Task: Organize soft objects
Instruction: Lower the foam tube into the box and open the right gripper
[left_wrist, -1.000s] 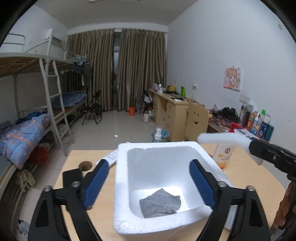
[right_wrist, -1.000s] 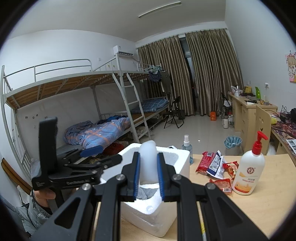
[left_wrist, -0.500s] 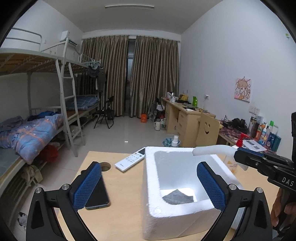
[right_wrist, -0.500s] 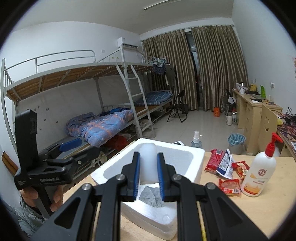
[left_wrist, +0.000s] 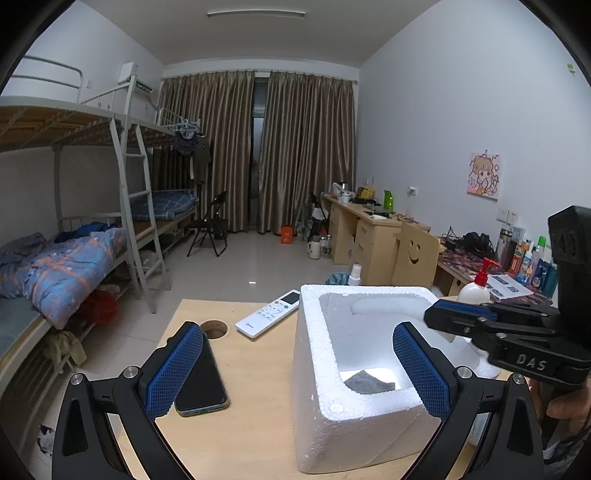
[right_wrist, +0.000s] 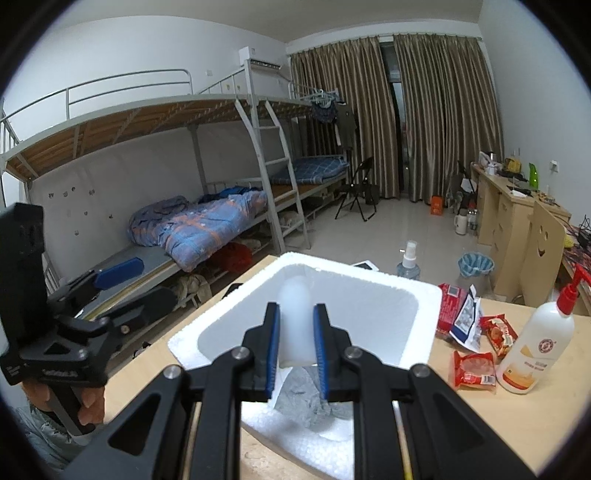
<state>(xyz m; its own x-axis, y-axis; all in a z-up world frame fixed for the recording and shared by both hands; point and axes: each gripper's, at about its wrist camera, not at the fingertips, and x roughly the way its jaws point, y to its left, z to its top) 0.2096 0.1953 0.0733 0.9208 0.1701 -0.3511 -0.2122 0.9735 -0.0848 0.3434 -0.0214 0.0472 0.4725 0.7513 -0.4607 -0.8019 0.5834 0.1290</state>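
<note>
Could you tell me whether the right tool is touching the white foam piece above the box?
Touching: in the right wrist view, the right tool has both blue pads pressed against the white foam piece.

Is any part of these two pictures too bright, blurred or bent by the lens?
Left wrist view: the foam box floor glares white around the grey cloth; walls and the bunk bed bow outward, corners are black. Right wrist view: same fisheye bending; the white soft piece looks slightly hazy, everything else sharp.

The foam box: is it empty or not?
Not empty: a crumpled grey cloth lies on the foam box floor.
</note>
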